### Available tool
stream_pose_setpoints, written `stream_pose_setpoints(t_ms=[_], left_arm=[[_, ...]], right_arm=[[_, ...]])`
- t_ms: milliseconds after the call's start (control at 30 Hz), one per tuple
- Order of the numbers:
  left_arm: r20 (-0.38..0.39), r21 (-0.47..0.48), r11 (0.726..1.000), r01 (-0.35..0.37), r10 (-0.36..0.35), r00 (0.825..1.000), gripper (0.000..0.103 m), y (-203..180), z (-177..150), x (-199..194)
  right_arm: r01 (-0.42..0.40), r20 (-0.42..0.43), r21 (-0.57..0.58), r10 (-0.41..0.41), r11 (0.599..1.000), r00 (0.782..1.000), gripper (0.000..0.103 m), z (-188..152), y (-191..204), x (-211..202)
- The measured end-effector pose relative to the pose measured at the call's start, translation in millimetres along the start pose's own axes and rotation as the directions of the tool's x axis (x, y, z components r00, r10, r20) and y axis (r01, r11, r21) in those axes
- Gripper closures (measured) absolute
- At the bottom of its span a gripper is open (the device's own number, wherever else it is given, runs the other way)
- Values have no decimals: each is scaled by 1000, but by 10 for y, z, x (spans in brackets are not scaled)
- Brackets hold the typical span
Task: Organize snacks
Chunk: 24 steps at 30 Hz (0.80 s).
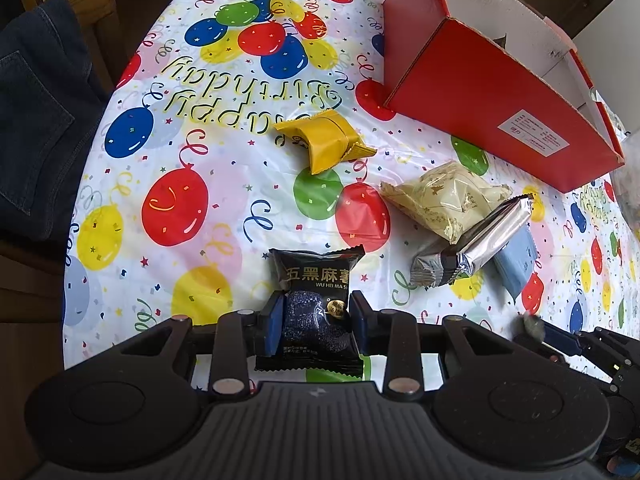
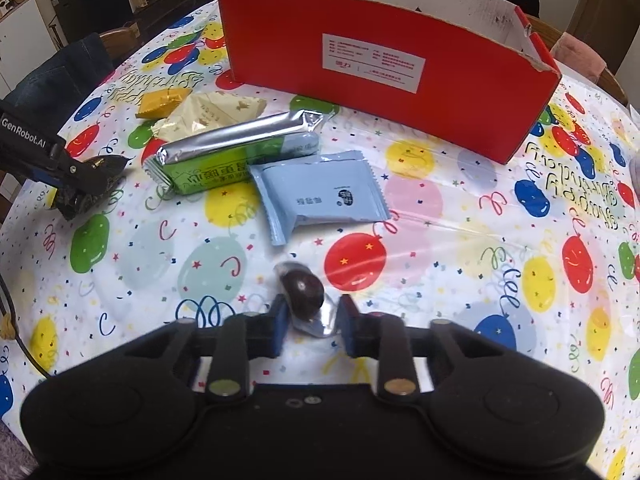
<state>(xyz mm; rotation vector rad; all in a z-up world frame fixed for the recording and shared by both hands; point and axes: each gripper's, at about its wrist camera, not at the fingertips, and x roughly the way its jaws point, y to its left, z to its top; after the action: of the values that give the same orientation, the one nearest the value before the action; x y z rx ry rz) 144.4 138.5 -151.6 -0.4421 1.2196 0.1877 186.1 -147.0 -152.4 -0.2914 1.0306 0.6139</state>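
Since red box (image 2: 384, 80) stands open upper centre as likely target, both grippers load up: left gripper (image 1: 316, 326) clamps black sachet (image 1: 316, 304) bottom centre; right gripper (image 2: 312, 320) narrow, pinching clear-wrapped dark candy (image 2: 304, 292). Other snacks wait mid-table.

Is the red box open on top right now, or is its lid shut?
Open. The red box stands on the table with no lid over it; its white inner walls show above the rim. Whether anything lies inside, I cannot tell.
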Motion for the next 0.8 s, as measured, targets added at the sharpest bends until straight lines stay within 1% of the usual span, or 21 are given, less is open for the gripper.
stream_pose_setpoints(t_ms=[33,100,300,367,533,600,667,733,767,800], left_arm=[[0,0,1000,-1,1,1000,69,-1,-3,3],[0,0,1000,-1,1,1000,69,-5,-2,3],[1,0,1000,-1,1,1000,69,-8,-2,2],[0,1,1000,-1,1,1000,69,-15,-5,6],[0,1,1000,2,-2,1000,69,-21,-5,2],[0,1,1000,2,-2,1000,69,-24,-3,3],[-1,0,1000,3,-3,1000,69,-25,-4,7],[-1,3,1000,3,-3,1000,69,-31,-4,6],[0,3,1000,2,-2,1000,69,-28,-3,5],[0,4,1000,2,-2,1000,69,-31,-2,6]], right_arm=[[-1,1,3,1,1000,1000,94,-4,-7,-6],[-7,3,14,7,1000,1000,98,-7,-27,-12],[-21,20,30,20,999,1000,100,-15,-63,-45],[-29,28,40,28,999,999,103,-12,-78,-68],[-50,37,52,48,997,998,103,-3,-105,-132],[-39,35,53,37,998,999,103,-11,-110,-135],[-43,26,61,41,997,999,100,-16,-124,-117],[-41,20,73,40,996,999,90,-22,-138,-99],[-31,14,73,30,997,999,89,-25,-140,-87],[-30,9,75,29,997,1000,82,-29,-147,-77]])
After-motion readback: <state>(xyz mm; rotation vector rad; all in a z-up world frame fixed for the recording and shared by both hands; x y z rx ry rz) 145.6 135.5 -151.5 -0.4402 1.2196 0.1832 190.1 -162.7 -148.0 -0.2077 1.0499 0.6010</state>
